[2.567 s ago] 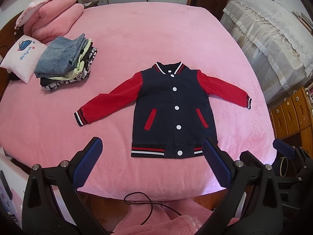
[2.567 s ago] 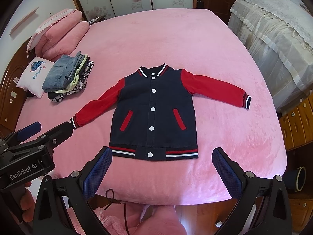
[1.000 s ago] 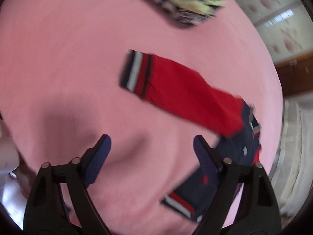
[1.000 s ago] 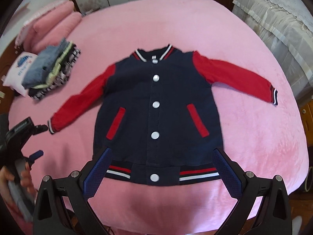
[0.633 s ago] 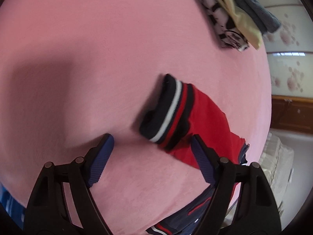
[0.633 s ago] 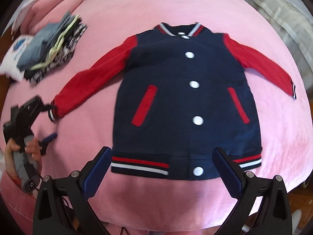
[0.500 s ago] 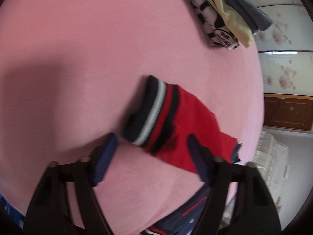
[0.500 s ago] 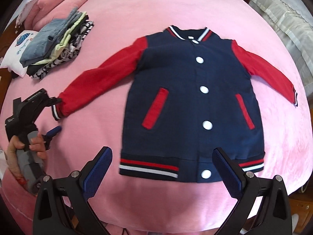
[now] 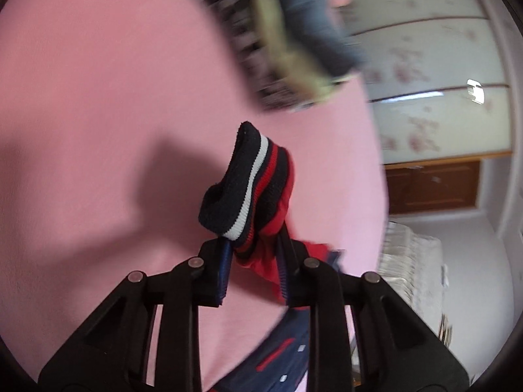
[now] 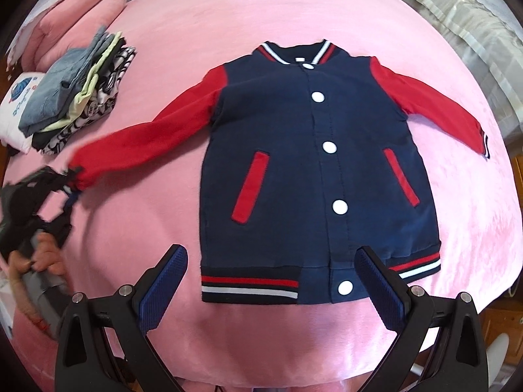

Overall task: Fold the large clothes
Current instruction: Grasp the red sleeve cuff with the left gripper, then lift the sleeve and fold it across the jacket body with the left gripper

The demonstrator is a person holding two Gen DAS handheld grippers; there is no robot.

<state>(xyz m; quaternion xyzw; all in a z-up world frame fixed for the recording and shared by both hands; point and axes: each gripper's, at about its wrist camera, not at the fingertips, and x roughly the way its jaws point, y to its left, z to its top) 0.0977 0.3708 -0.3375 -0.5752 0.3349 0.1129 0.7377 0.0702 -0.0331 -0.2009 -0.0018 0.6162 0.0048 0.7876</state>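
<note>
A navy varsity jacket (image 10: 310,163) with red sleeves and white snaps lies flat, front up, on the pink bed (image 10: 261,9). My left gripper (image 9: 253,245) has its jaws closing on the end of the jacket's left-hand sleeve (image 10: 147,143). The red fabric is pinched between the blue pads, and the striped cuff (image 9: 242,189) bunches up just past them. In the right wrist view that gripper (image 10: 70,179) shows blurred at the sleeve end, held by a hand (image 10: 42,254). My right gripper (image 10: 269,253) hangs open above the jacket's striped hem, holding nothing.
A stack of folded clothes (image 10: 75,98) sits at the bed's back left, blurred in the left wrist view (image 9: 294,42). Behind it are a white cushion (image 10: 19,104) and pink pillows (image 10: 75,9). A second bed with a lace cover (image 10: 457,9) stands to the right.
My left gripper came down onto the sleeve cuff and its jaws narrowed around it, bunching the cuff. The right gripper drew nearer to the jacket's hem.
</note>
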